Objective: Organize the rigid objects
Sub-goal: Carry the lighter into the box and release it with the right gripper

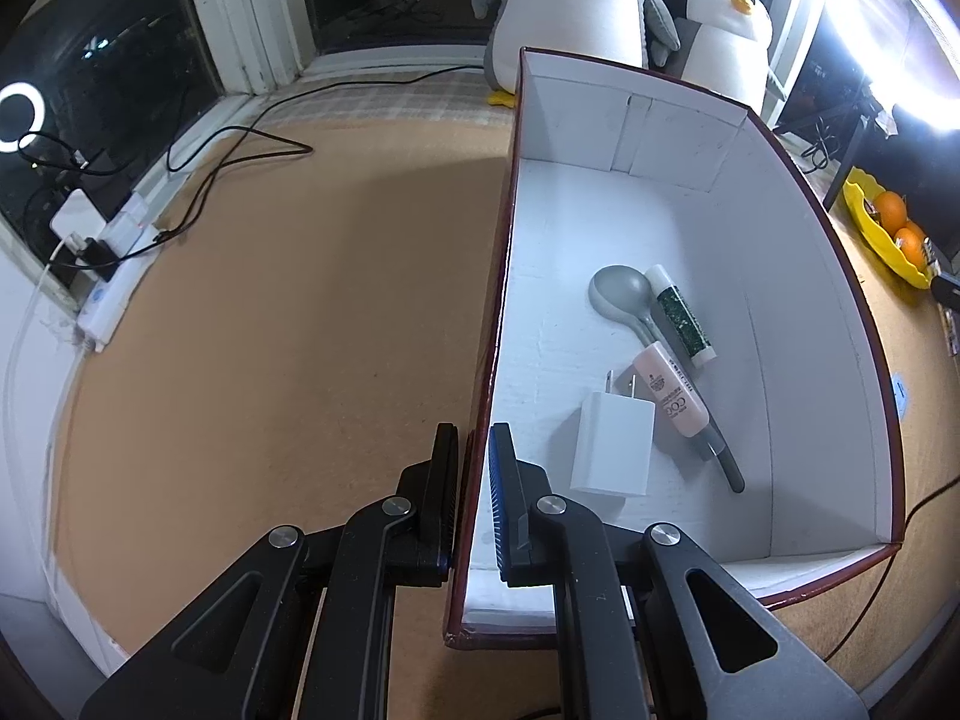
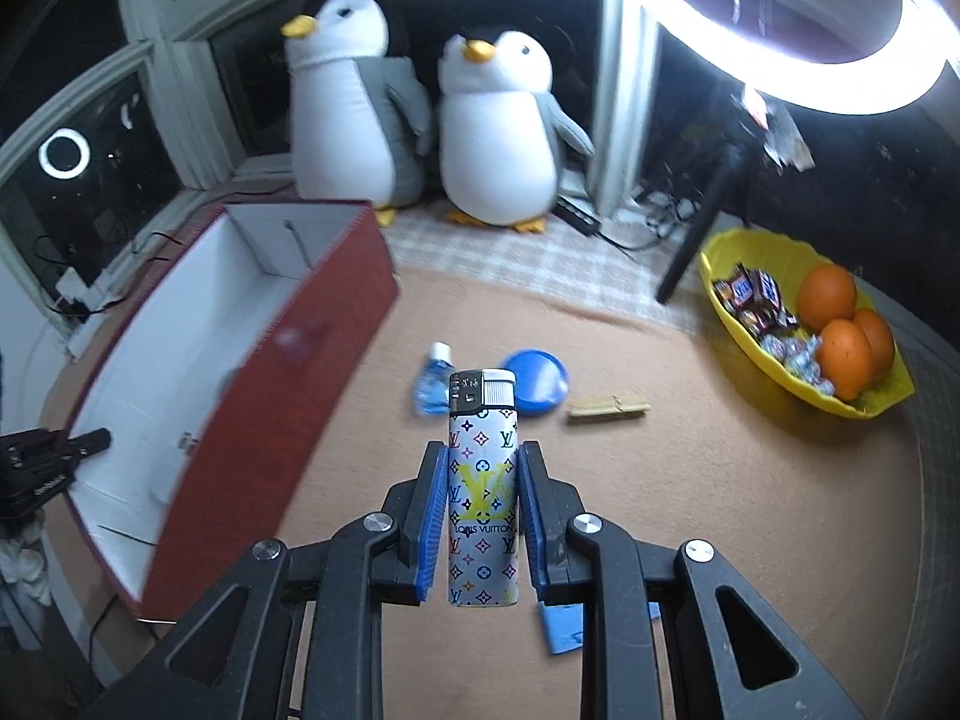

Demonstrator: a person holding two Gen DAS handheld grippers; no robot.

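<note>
My left gripper (image 1: 475,438) is shut on the left wall of the red box (image 1: 489,360), one finger outside and one inside. On the box's white floor lie a white charger (image 1: 612,443), a pink tube (image 1: 671,397), a green-labelled tube (image 1: 681,315) and a grey spoon (image 1: 621,295). My right gripper (image 2: 483,456) is shut on a patterned lighter (image 2: 483,492), held upright above the tan mat. Beyond it on the mat lie a small blue bottle (image 2: 433,384), a blue round lid (image 2: 537,381) and a wooden clothespin (image 2: 609,408). The red box (image 2: 288,396) stands to the left.
Two plush penguins (image 2: 498,138) stand at the back by the window. A yellow bowl (image 2: 750,252) with oranges and candies sits at the right. A ring light (image 2: 780,18) glares overhead. Cables and a power strip (image 1: 120,276) lie along the left sill. A blue scrap (image 2: 561,627) lies under my right gripper.
</note>
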